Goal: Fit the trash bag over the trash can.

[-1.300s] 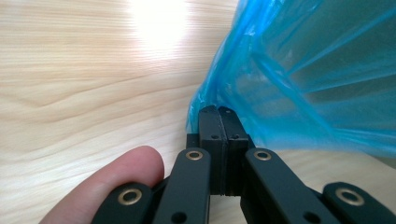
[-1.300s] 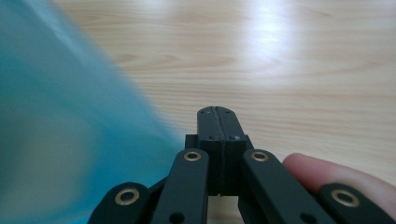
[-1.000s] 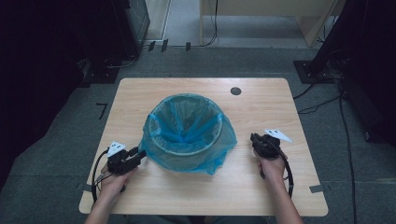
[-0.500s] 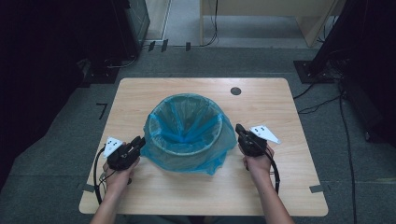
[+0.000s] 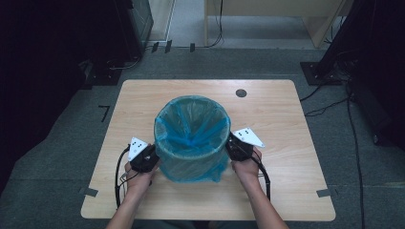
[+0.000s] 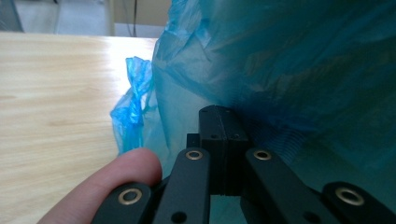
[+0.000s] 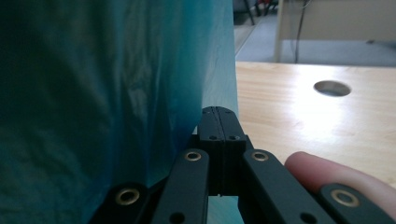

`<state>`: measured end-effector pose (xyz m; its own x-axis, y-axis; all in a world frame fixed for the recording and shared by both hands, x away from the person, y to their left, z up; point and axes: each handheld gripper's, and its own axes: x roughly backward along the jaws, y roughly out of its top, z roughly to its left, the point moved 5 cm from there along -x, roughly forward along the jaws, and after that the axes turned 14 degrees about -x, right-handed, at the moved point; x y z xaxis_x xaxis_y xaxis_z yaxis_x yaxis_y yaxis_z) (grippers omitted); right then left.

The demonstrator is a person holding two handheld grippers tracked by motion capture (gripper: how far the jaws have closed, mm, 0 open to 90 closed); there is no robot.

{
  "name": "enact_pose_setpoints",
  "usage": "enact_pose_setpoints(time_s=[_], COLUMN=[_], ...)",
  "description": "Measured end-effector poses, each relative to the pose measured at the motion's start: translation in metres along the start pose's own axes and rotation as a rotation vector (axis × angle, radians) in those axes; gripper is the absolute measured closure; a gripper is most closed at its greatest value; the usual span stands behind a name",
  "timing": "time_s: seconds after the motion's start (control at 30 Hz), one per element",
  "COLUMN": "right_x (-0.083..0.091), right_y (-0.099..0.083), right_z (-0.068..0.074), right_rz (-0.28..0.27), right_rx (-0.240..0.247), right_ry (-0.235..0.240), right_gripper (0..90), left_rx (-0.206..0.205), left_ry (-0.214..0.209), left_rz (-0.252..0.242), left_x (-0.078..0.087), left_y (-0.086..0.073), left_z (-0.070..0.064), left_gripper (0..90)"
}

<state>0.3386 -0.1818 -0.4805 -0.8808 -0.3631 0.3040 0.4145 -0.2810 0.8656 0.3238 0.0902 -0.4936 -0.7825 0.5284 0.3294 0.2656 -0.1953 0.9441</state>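
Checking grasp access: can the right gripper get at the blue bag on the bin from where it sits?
Probably yes. The right gripper sits against the blue bag on the bin's side, nothing between them. But its fingers are shut together beside the plastic, so they would likely need to open first.

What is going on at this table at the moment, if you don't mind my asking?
A person works a bin lined with a blue bag, standing on a wooden table. The left hand-held gripper and the right hand-held gripper press against opposite sides of the bin. In each gripper view the jaws are closed together right at the blue plastic; whether they pinch it is unclear.
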Motion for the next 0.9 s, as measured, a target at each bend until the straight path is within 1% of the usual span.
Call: enact_pose_setpoints(time_s=[0.03,0.07,0.1,0.13,0.17,0.2,0.23,0.27,0.3,0.33,0.37,0.4,0.43,0.47,0.5,0.53,0.57,0.63,0.73,0.77,0.8,0.83,0.9], right_x=[0.001,0.002,0.004,0.006,0.007,0.010,0.011,0.013,0.016,0.019,0.021,0.025,0.028,0.032,0.035,0.038,0.040,0.047,0.057,0.059,0.063,0.065,0.072], right_y=[0.000,0.000,-0.001,0.000,0.000,0.001,0.002,0.002,0.004,0.006,0.008,0.012,0.014,0.017,0.020,0.023,0.025,0.030,0.037,0.039,0.042,0.045,0.051], right_z=[-0.001,-0.002,-0.003,-0.005,-0.006,-0.009,-0.010,-0.012,-0.016,-0.018,-0.020,-0.024,-0.026,-0.028,-0.030,-0.031,-0.032,-0.035,-0.037,-0.037,-0.037,-0.036,-0.032], right_rz=[0.003,0.003,0.002,0.002,0.005,0.010,0.014,0.015,0.017,0.019,0.017,0.018,0.017,0.014,0.013,0.014,0.014,0.015,0.019,0.015,0.006,-0.003,-0.007], right_rx=[-0.009,-0.007,0.011,0.031,0.037,0.049,0.057,0.069,0.080,0.085,0.089,0.099,0.110,0.124,0.132,0.137,0.143,0.176,0.202,0.215,0.239,0.257,0.288], right_ry=[0.011,0.019,0.025,0.020,0.020,0.022,0.024,0.024,0.033,0.043,0.050,0.070,0.080,0.084,0.089,0.090,0.094,0.109,0.165,0.175,0.189,0.198,0.228], right_gripper=[90.0,90.0,90.0,90.0,90.0,90.0,90.0,90.0,90.0,90.0,90.0,90.0,90.0,90.0,90.0,90.0,90.0,90.0,90.0,90.0,90.0,90.0,90.0], left_rx=[0.005,-0.005,-0.013,-0.017,-0.029,-0.031,-0.032,-0.026,-0.020,-0.015,-0.021,-0.025,-0.030,-0.035,-0.040,-0.042,-0.057,-0.076,-0.079,-0.087,-0.092,-0.089,-0.093], left_ry=[-0.005,-0.003,-0.008,-0.013,-0.014,-0.009,-0.004,-0.003,-0.005,0.000,0.014,0.028,0.039,0.045,0.038,0.036,0.041,0.043,0.025,0.011,0.011,0.018,0.039], left_rz=[-0.002,-0.002,-0.002,-0.002,0.002,0.006,0.011,0.005,0.001,0.001,0.002,0.009,0.022,0.031,0.042,0.052,0.075,0.098,0.103,0.098,0.106,0.128,0.188], left_x=[0.000,0.000,0.000,0.000,0.000,0.000,0.001,0.003,0.005,0.007,0.012,0.015,0.019,0.023,0.027,0.030,0.034,0.041,0.051,0.056,0.058,0.060,0.063], left_y=[0.000,0.000,0.000,0.000,0.000,0.000,0.000,0.000,0.000,0.001,0.001,0.001,0.001,0.000,-0.001,-0.003,-0.006,-0.011,-0.018,-0.022,-0.025,-0.029,-0.038], left_z=[-0.001,-0.002,-0.005,-0.007,-0.009,-0.009,-0.009,-0.007,-0.005,-0.003,0.001,0.004,0.007,0.010,0.013,0.014,0.018,0.021,0.026,0.027,0.029,0.031,0.037], left_gripper=[90.0,90.0,90.0,90.0,90.0,86.8,80.3,71.5,60.4,53.9,48.4,38.0,27.4,23.2,19.7,17.5,17.5,16.7,14.7,10.9,9.9,9.4,7.0])
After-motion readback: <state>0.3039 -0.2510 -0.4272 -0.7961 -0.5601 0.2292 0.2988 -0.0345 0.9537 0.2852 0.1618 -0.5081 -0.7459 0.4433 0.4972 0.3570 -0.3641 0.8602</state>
